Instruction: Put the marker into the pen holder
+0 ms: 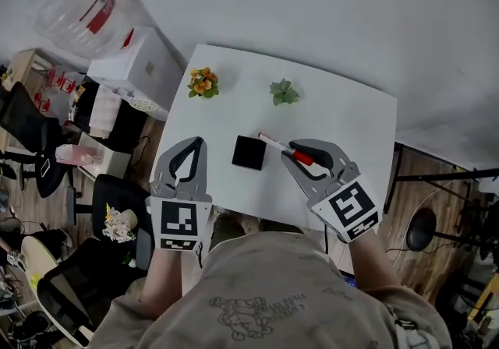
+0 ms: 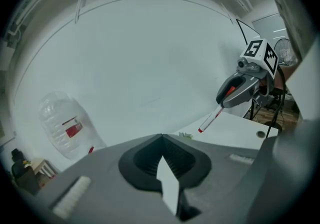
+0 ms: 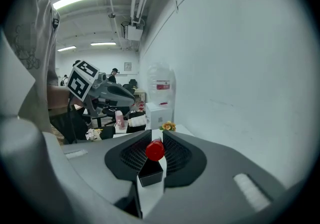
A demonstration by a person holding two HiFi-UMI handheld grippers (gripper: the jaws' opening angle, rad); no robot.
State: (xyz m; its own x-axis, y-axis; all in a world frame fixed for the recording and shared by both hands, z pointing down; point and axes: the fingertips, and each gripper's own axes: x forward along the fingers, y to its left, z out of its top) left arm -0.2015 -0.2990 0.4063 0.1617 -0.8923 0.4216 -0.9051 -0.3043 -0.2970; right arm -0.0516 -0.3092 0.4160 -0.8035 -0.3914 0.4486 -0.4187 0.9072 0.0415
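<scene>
Just right of the pen holder (image 1: 249, 153), the marker (image 1: 273, 142) hangs slantwise, clamped by its red end in the right gripper (image 1: 290, 151). Carrying seems the step in hand; next comes tipping it upright over the opening. Beside, the left gripper (image 1: 195, 143) hovers, jaws together, empty.

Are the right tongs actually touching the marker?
Touching. The right gripper view shows the marker clamped between the two jaws of the right tongs, which press on its sides.
</scene>
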